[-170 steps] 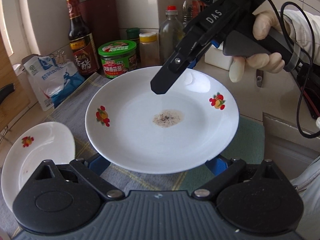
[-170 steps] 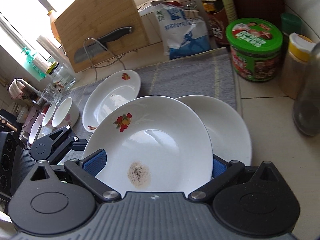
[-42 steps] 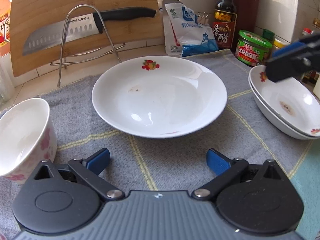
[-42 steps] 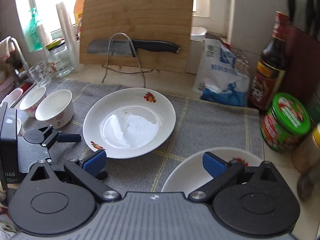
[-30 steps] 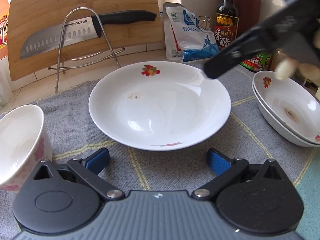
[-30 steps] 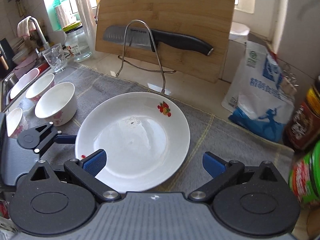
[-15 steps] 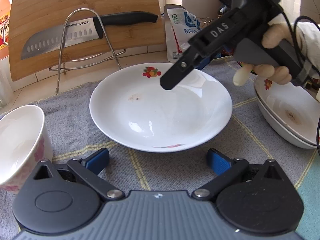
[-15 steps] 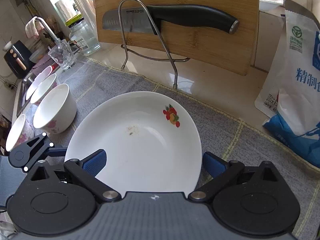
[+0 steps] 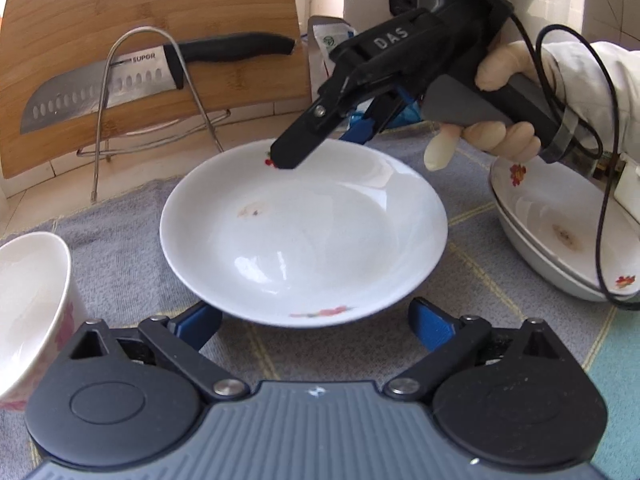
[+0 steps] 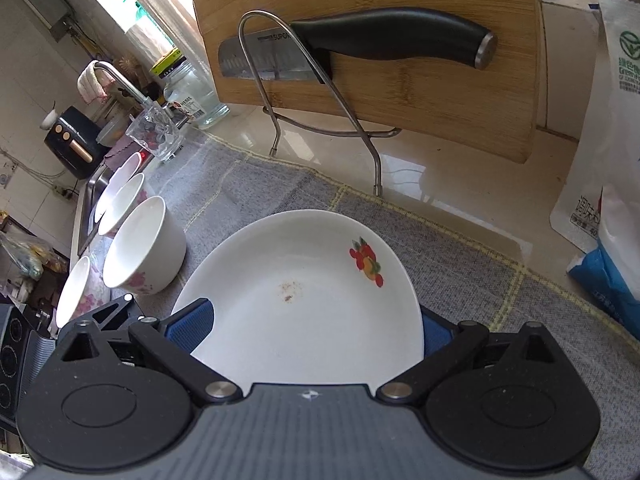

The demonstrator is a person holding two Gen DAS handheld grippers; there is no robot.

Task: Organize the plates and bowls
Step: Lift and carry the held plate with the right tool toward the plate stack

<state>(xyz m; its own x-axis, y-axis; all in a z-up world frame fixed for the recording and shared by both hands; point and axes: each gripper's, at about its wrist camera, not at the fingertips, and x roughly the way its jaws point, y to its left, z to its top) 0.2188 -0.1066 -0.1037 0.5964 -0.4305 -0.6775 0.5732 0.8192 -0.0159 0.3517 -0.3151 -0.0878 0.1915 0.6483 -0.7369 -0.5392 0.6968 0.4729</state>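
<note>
A white plate with fruit prints (image 9: 304, 236) lies on the grey cloth; it also shows in the right wrist view (image 10: 308, 300). My left gripper (image 9: 314, 326) is open, its blue pads spread either side of the plate's near rim. My right gripper (image 9: 320, 140) hangs over the plate's far rim with its jaws apart; in its own view (image 10: 316, 326) the pads straddle the plate. Two stacked plates (image 9: 560, 240) sit at the right. Several white floral bowls (image 10: 140, 244) stand at the left; one shows in the left wrist view (image 9: 28, 304).
A bamboo cutting board (image 10: 400, 40) with a black-handled knife (image 10: 360, 44) on a wire stand (image 9: 160, 92) leans at the back. A salt bag (image 10: 612, 184) stands at the right. A glass jar (image 10: 188, 92), a tumbler and the sink tap are at the far left.
My right gripper has come in from the right and dropped over the plate's far rim. My left gripper has closed in on the plate's near rim. The plate has not moved.
</note>
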